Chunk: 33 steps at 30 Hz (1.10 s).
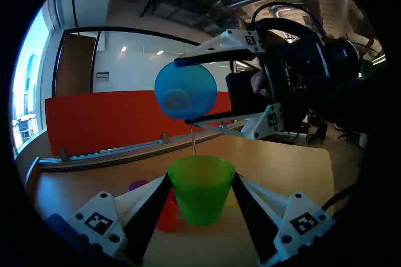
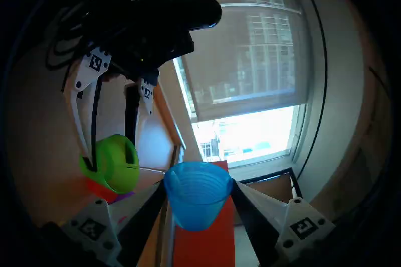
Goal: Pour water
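Water [image 1: 193, 139] is seen falling in a thin stream from the tipped blue cup [image 1: 185, 90] into the upright green cup [image 1: 201, 194] just below, at the bench [image 1: 280, 162]. The blue cup is pinched between the fingers of the right gripper [image 2: 198, 192], and the green cup is clamped between those of the left gripper [image 1: 201, 179].

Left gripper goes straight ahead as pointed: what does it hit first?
Probably the blue cup held tilted by the right gripper, just ahead and above the green cup. Depth is unclear; it may pass under.
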{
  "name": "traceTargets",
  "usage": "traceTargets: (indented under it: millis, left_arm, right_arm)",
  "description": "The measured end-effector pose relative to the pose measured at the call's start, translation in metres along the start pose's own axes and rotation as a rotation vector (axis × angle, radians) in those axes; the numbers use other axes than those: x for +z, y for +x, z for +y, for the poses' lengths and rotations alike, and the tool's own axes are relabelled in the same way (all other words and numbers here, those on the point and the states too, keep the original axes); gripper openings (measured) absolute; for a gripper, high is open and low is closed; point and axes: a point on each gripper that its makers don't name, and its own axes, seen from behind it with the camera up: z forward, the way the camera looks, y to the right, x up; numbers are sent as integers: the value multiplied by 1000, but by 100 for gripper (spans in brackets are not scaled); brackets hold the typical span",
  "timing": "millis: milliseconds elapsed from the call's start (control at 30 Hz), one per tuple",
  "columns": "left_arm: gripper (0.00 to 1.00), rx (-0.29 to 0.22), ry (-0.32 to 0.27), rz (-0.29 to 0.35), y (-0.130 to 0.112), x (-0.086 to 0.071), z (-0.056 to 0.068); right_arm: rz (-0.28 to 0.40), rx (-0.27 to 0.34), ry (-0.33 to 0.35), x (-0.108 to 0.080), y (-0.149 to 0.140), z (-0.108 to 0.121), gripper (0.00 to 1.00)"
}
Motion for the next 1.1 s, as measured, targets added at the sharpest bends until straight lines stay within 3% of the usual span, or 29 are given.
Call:
traceTargets:
  millis: [1100]
  left_arm:
    - [86, -1, -5, -3, -2, 0, 0]
  right_arm:
    - [2, -27, 0, -3, 4, -1, 92]
